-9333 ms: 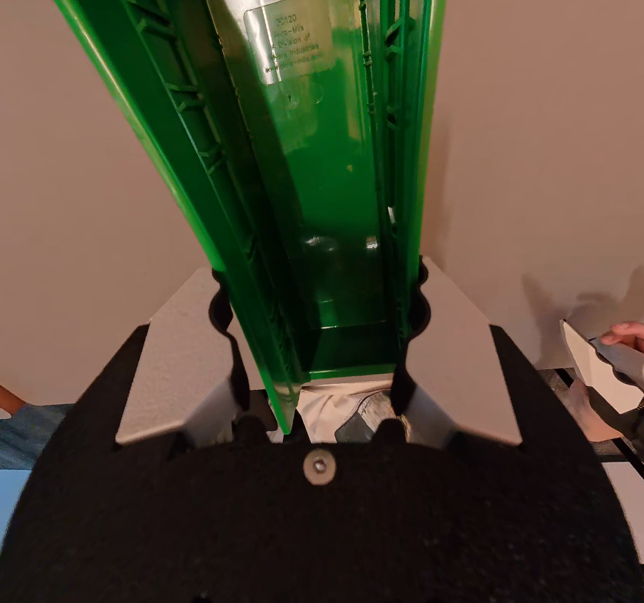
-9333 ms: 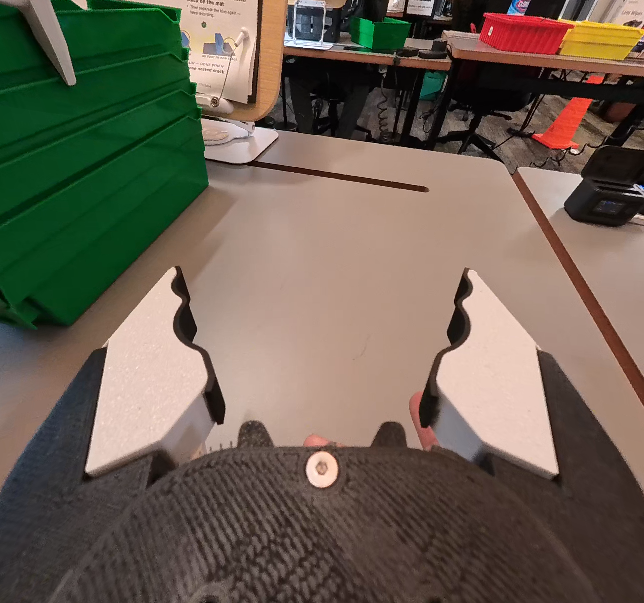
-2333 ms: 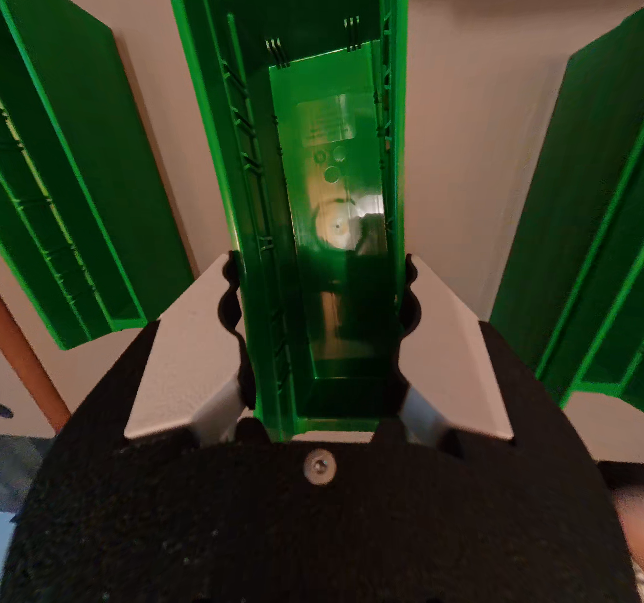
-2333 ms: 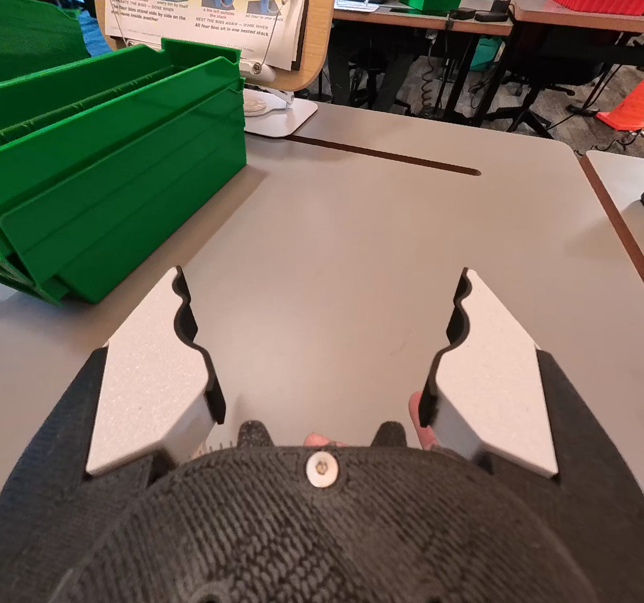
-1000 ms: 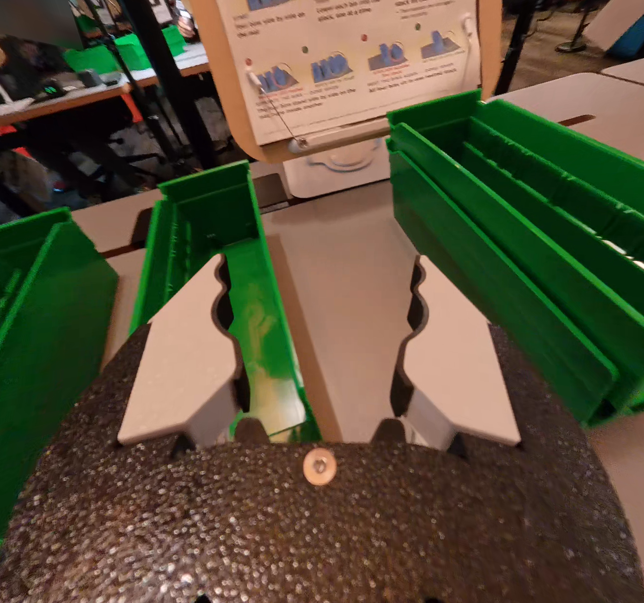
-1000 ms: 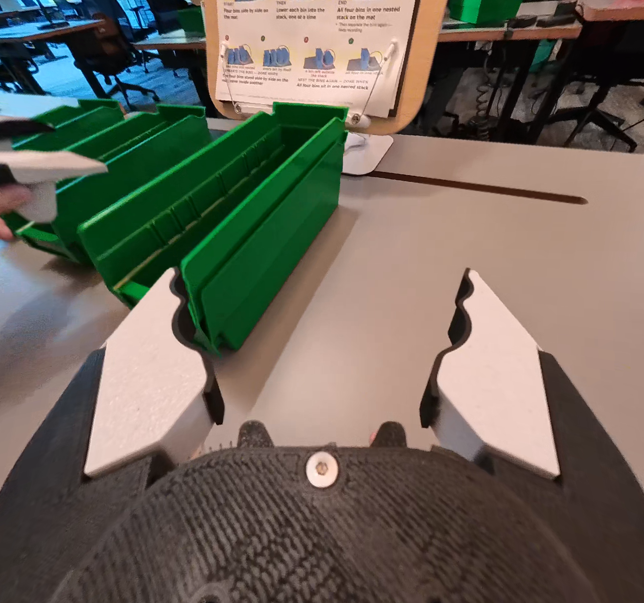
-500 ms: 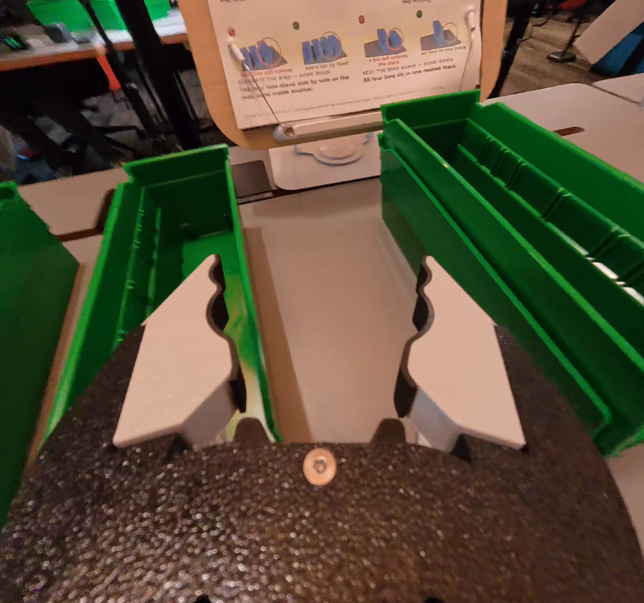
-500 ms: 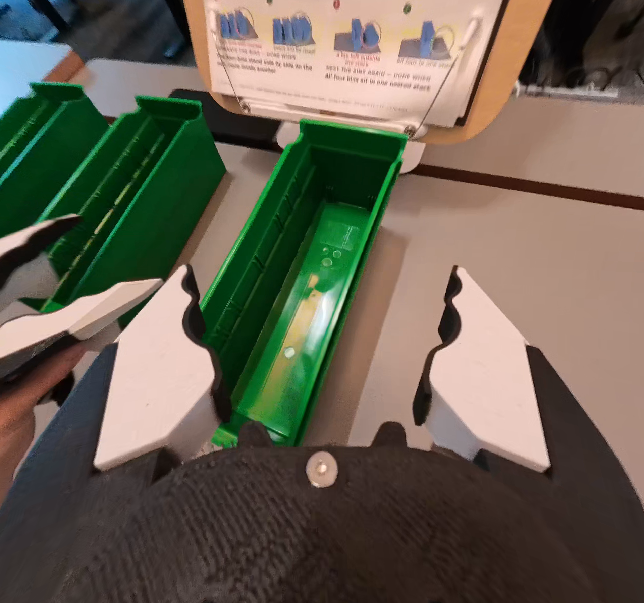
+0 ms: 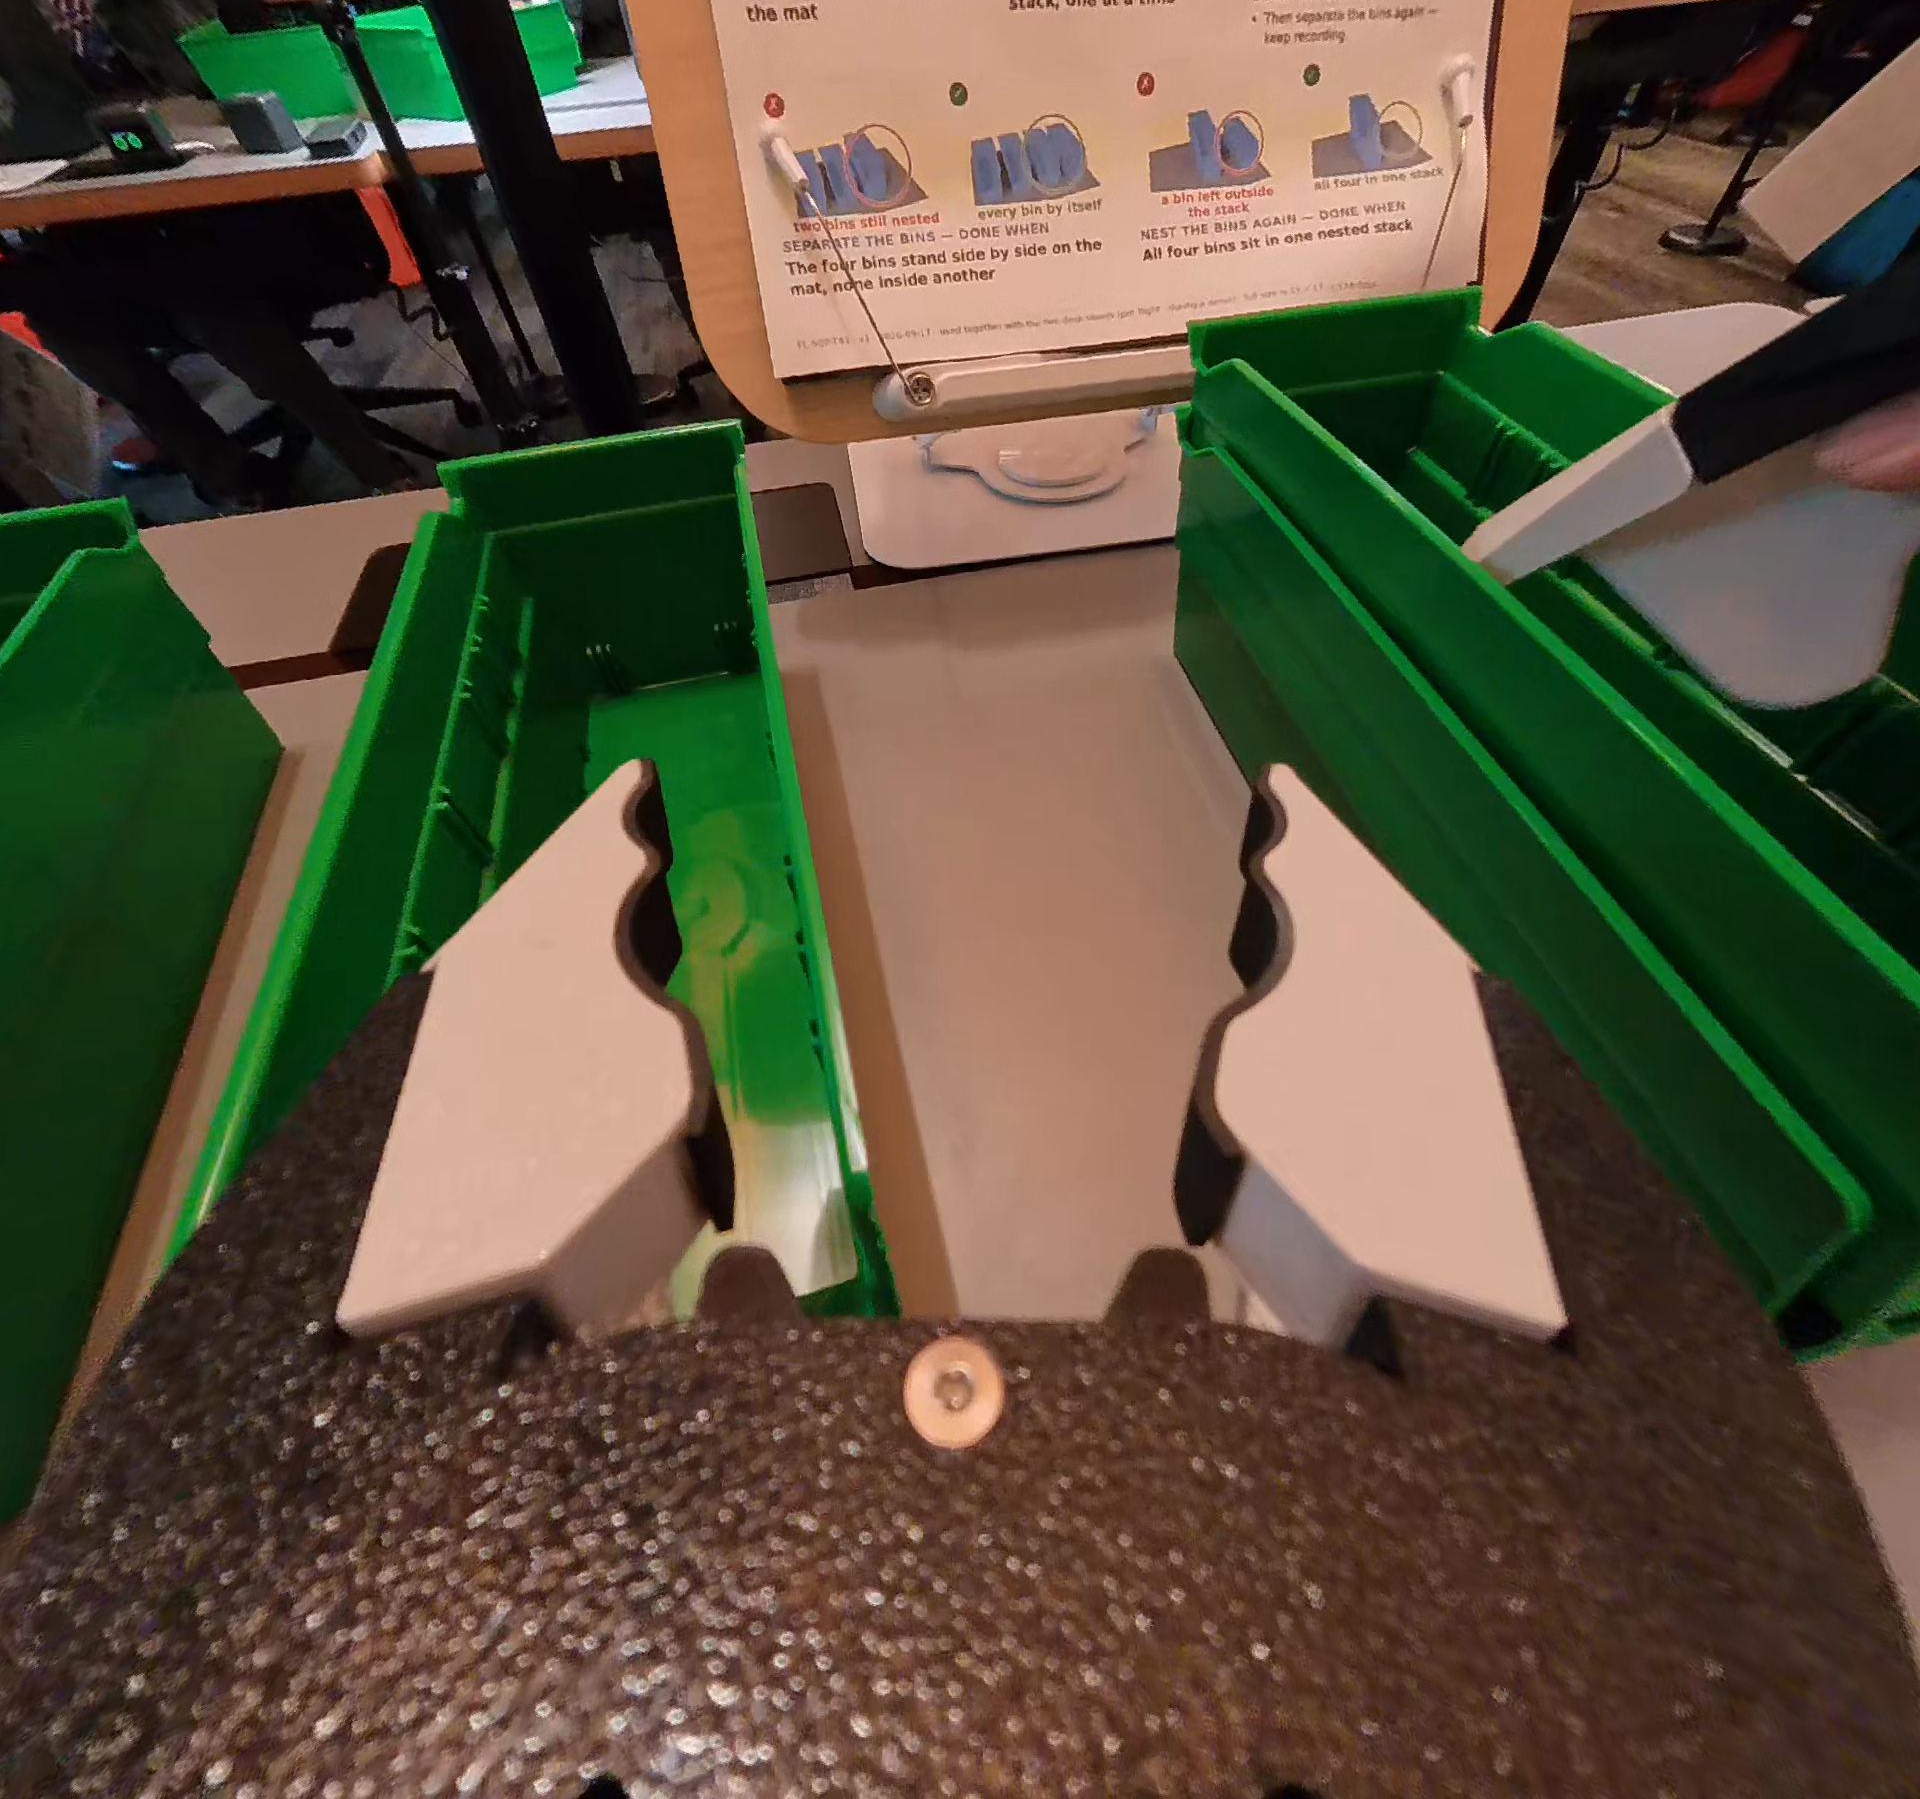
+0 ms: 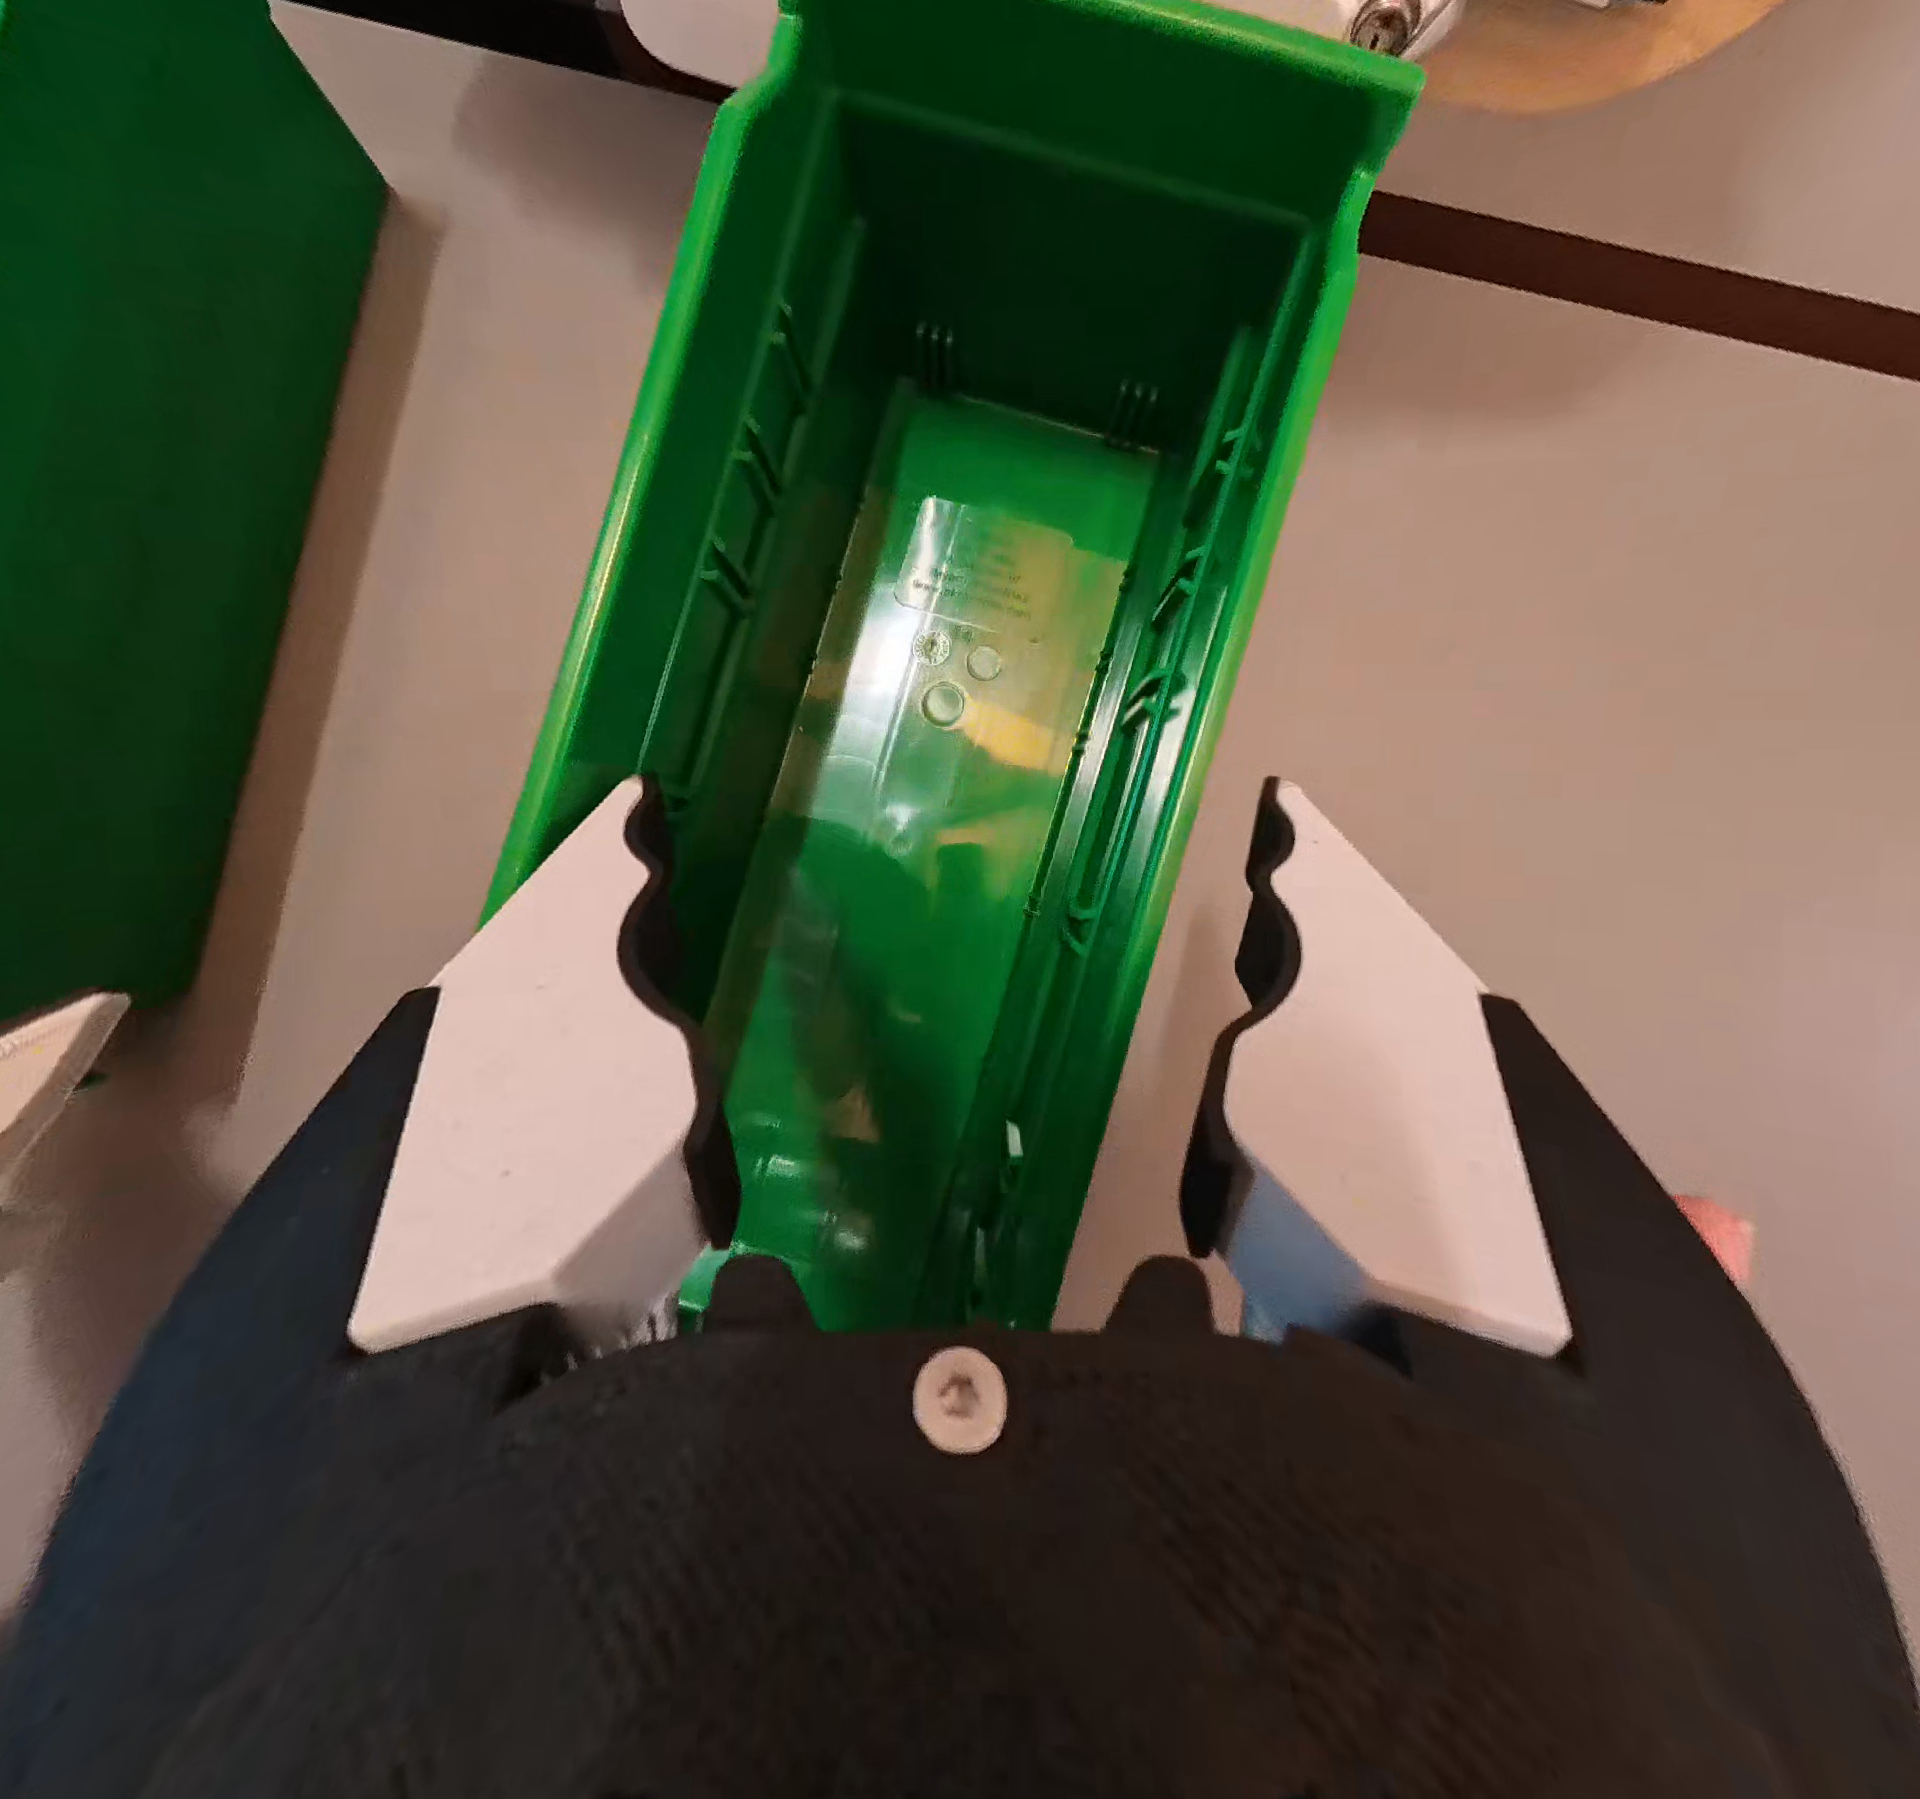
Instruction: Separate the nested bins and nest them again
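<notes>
Separation mostly done by the look of it: 2 single bins (image 9: 582,814) standing apart left of the left gripper (image 9: 951,1011), a nested pair (image 9: 1507,762) waiting on its right, re-nesting untouched. Both tongs spread and empty, the right gripper (image 10: 956,1011) hovering over that pair, whose long axis runs straight ahead from the tongs toward the instruction board (image 9: 1091,139).

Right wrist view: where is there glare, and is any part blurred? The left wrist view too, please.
Right wrist view: glare lies on the glossy floor of the green bin under the open right gripper; its lower finger edges look smeared. Left wrist view: a bright reflection sits on the floor of the middle bin by the open left gripper; the other gripper at the right edge is motion-blurred; straight edges bow from the wide lens.
</notes>
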A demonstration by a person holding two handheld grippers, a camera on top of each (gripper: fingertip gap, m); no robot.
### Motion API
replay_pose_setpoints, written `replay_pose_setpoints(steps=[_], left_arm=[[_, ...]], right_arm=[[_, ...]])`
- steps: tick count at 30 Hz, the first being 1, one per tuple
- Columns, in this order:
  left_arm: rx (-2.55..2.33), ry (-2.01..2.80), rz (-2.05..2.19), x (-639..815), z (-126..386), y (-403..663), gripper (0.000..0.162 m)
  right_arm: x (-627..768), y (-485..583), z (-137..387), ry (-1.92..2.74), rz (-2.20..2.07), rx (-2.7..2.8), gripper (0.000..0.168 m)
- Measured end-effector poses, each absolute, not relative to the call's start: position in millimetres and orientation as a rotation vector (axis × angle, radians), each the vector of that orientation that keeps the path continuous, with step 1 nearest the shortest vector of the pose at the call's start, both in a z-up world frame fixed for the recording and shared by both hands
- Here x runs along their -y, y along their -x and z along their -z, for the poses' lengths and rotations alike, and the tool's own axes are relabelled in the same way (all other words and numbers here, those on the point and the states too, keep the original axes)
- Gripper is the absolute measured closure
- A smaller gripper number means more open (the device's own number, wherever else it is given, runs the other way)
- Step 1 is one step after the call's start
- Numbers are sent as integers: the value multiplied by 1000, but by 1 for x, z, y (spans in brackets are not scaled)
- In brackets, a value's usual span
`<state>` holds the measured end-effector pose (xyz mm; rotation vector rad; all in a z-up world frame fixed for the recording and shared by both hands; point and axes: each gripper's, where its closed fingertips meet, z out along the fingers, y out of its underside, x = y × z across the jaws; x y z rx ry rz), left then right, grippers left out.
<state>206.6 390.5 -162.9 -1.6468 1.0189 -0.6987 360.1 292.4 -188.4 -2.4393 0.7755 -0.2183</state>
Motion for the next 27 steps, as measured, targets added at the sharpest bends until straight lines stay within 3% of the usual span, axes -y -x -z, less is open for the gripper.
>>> replay_pose_setpoints(steps=[13, 21, 27], left_arm=[[-1040, 1672, 680, -392, 175, -208, 55], [-1036, 1691, 707, -395, 177, -206, 55], [-1051, 1715, 714, -395, 181, -205, 55]], right_arm=[[-299, -346, 166, 2383, -35, -834, 59], [-306, -344, 177, 2432, 66, -882, 43], [-303, -343, 194, 2517, 56, -919, 41]])
